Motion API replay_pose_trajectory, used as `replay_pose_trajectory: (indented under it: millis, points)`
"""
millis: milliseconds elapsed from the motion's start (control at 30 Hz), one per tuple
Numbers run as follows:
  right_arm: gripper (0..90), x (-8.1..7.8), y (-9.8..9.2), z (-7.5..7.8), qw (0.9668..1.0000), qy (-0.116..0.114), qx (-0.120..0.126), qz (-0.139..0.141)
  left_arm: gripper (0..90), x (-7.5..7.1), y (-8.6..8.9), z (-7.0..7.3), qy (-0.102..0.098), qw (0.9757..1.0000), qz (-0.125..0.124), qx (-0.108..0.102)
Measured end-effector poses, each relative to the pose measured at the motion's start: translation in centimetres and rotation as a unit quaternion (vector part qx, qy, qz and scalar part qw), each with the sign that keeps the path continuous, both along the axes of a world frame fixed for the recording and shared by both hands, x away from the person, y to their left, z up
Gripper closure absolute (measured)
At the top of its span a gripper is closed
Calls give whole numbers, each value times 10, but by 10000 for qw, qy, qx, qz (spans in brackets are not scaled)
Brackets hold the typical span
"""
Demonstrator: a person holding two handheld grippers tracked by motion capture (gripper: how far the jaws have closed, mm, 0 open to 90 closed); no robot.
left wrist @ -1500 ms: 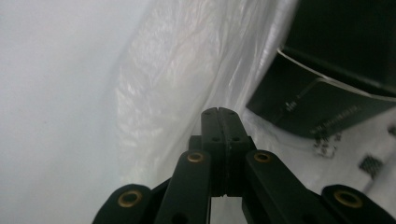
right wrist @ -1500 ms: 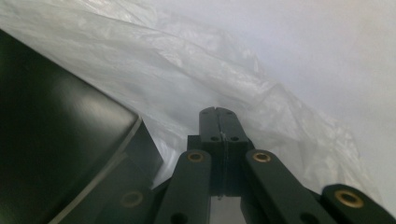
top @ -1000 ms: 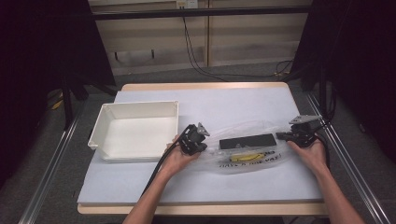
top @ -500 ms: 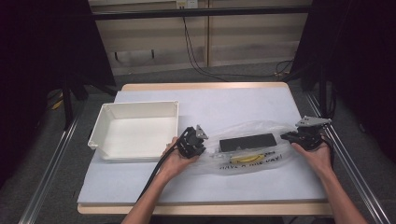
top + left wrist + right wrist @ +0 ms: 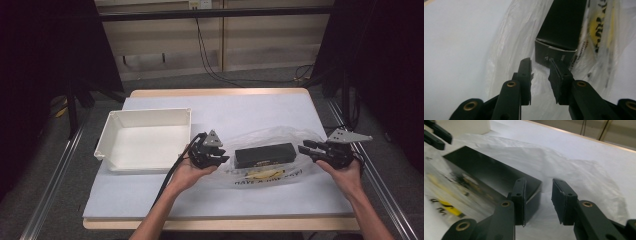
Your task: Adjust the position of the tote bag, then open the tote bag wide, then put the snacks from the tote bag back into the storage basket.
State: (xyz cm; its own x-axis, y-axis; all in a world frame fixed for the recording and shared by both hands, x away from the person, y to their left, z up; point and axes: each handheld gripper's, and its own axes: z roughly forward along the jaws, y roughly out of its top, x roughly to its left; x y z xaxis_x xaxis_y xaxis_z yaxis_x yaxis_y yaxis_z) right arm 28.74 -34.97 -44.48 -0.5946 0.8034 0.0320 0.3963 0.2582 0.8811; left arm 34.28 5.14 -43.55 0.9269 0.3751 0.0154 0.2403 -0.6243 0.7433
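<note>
A long black box [image 5: 265, 155] lies inside a clear plastic bag [image 5: 280, 137] with yellow and black print, at the table's middle right. My left gripper [image 5: 222, 157] is at the bag's left end and my right gripper [image 5: 304, 148] at its right end, both pointing at the box. In the left gripper view the gripper [image 5: 539, 62] hovers over bag film just short of the box's end [image 5: 554, 53]. In the right gripper view the gripper [image 5: 539, 182] is at the box's other end [image 5: 499, 177]. Both pairs of jaws have just been opening, with nothing between them.
An empty white tray [image 5: 145, 115] stands left of my left gripper, close to the hand. The table [image 5: 240, 107] has a white cover. Metal rails run along both sides of it. The left gripper's jaws [image 5: 436, 133] show far off in the right gripper view.
Both grippers' jaws went from shut to apart. My right hand drew back to the right, away from the bag's end. My left hand lifted slightly. The bag lies spread out.
</note>
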Motion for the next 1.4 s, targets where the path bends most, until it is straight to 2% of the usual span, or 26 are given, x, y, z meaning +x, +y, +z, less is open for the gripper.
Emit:
replay_pose_trajectory:
  millis: [100,133,200,233,267,300,400,533,633,667,733,767,800,833,933,967,1000,1067,1167,1200,1233,1333,1367,1400]
  points:
    - [634,-7,3,2,10000,-52,38,18,694,-2,-2,2,-2,9999,-86,-63]
    - [593,-17,6,5,9999,-118,5,28,675,-2,-4,5,-10,9998,-159,-107]
    - [570,-22,7,7,9999,-123,-15,65,659,-2,-4,7,-55,9997,-209,-96]
    - [555,-27,8,8,9998,-168,-9,72,659,-3,-5,8,-65,9996,-210,-180]
    - [535,-37,7,10,9996,-226,102,161,648,-3,-5,9,-63,9995,-236,-180]
    - [519,-42,7,11,9995,-265,112,151,639,-2,-7,10,-63,9994,-282,-213]
    - [474,-57,9,10,9989,-313,278,232,623,-1,-10,11,-62,9993,-333,-164]
    - [399,-75,13,9,9979,-393,372,352,575,0,-15,12,-63,9989,-452,-107]
    - [325,-88,18,6,9977,-406,371,384,541,2,-18,12,-46,9990,-433,-138]
    - [325,-88,18,6,9977,-406,371,384,528,2,-18,12,-46,9990,-433,-138]
    - [267,-93,20,4,9974,-413,433,401,522,3,-20,13,-44,9989,-469,-75]
    - [189,-99,24,2,9974,-460,406,387,507,4,-21,13,2,9989,-455,-74]
    - [189,-99,24,2,9974,-460,406,387,507,4,-22,13,-4,9989,-465,-71]
    - [125,-101,28,2,9972,-410,435,440,489,7,-24,14,-47,9989,-474,-12]
    - [103,-104,31,3,9963,-392,581,501,471,8,-26,15,-35,9989,-476,-35]
    - [67,-106,33,2,9960,-415,617,499,455,9,-27,15,-20,9988,-484,-25]
    - [21,-110,37,3,9954,-507,507,642,438,11,-29,15,-42,9984,-554,64]
    - [17,-113,40,3,9950,-536,516,660,419,12,-30,13,-18,9985,-537,61]
    - [22,-115,44,0,9957,-449,543,604,393,13,-34,11,7,9984,-551,149]
    - [22,-117,46,-2,9958,-373,577,605,393,13,-35,11,-20,9980,-603,192]
    - [22,-118,48,-5,9960,-271,552,654,385,13,-37,11,-25,9984,-529,176]
    - [0,-121,52,-7,9966,-328,442,617,345,15,-40,11,-75,9984,-542,138]
    - [0,-120,53,-8,9964,-343,440,633,345,16,-41,12,-77,9982,-567,189]
    - [9,-119,53,-13,9963,-216,443,700,336,16,-43,12,-80,9977,-644,194]
